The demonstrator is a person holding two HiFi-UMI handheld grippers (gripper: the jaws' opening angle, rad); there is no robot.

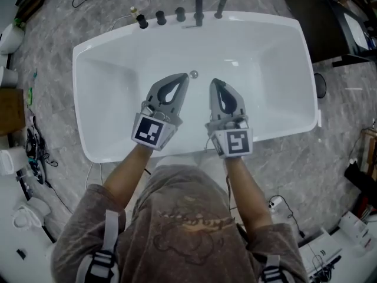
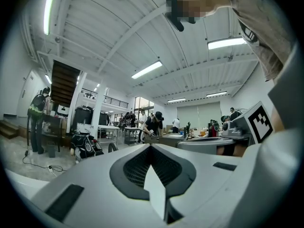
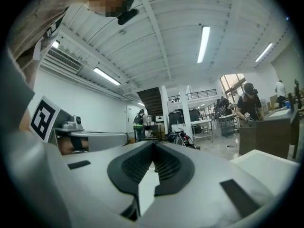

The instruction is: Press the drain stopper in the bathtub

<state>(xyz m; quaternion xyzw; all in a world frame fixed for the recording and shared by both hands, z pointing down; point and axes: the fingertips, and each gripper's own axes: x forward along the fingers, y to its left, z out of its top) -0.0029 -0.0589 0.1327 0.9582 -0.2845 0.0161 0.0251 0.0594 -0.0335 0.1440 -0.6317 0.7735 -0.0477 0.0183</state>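
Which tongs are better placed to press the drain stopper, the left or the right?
Left, probably. In the head view the left tongs end right beside the drain stopper; the right tongs sit farther aside. Both are shut.

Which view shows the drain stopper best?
Head view: the stopper shows as a small round metal disc in the tub, toward its far end. Both gripper views look out at the room and ceiling and show nothing of it.
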